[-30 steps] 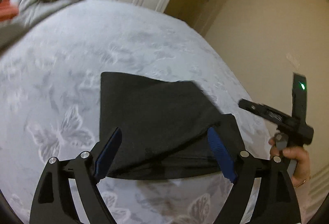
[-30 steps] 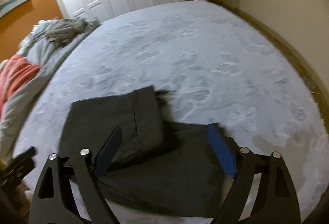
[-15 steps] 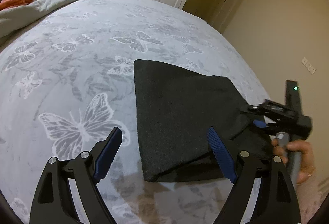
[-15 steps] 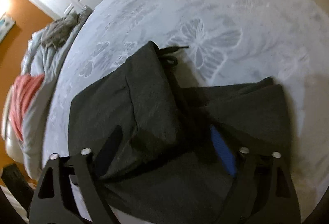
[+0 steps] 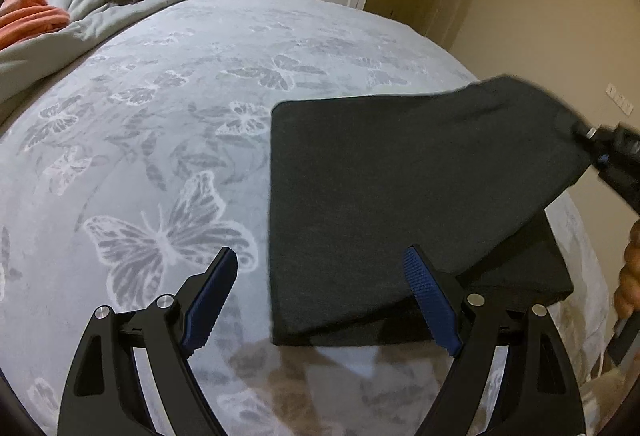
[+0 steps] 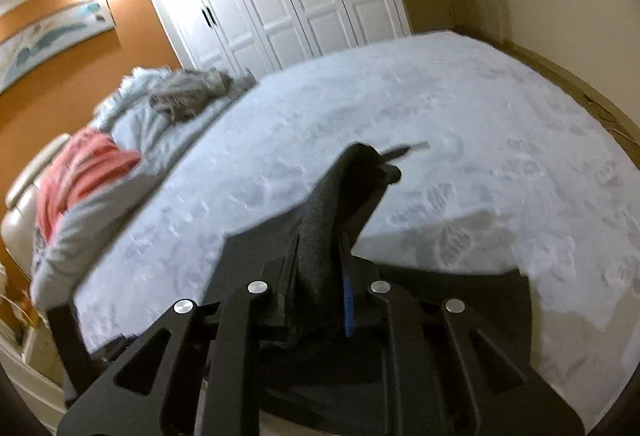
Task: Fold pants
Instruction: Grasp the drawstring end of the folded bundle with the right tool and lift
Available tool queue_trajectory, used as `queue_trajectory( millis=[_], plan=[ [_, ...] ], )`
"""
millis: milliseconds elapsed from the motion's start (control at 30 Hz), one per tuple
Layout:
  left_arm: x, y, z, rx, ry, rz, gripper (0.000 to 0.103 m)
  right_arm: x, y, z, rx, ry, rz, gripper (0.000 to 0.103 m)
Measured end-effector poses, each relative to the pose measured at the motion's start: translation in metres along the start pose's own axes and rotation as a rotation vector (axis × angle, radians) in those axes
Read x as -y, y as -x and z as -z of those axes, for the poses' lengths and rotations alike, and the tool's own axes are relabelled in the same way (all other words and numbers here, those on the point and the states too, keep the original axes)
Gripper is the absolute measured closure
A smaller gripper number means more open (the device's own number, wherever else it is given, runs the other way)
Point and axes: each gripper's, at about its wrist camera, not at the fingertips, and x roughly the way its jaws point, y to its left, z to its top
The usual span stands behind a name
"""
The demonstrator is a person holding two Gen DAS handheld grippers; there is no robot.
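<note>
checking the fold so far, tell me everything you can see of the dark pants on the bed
The pants are dark charcoal, a soft matte knit, already folded into a compact rectangle on the butterfly-print bedspread. The right tongs have just closed on a bunched fold and hold that flap lifted off the layer below. A drawstring end sticks out past the raised cloth. The left tongs are open above the near edge, not touching.

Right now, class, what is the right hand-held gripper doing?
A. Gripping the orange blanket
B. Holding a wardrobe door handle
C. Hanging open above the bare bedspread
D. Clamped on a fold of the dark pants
D: in the right wrist view the right hand-held gripper has just been closing, and its jaws now pinch a raised fold of the dark pants.
</note>
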Motion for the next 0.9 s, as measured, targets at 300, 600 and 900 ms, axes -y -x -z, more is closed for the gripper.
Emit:
queue_trajectory(
  millis=[300, 600, 900],
  plan=[
    [0.013, -0.005, 0.005, 0.017, -0.087, -0.063, 0.02, 0.026, -0.023, 0.014, -0.081, -0.126, 0.041, 0.087],
    [-0.01, -0.005, -0.005, -0.033, 0.059, 0.073, 0.017, 0.067, 0.014, 0.047, -0.198, -0.145, 0.161, 0.087],
    [-0.006, -0.002, -0.001, -0.022, 0.057, 0.069, 0.017, 0.101, -0.009, 0.069, -0.291, -0.32, 0.15, 0.056]
  ],
)
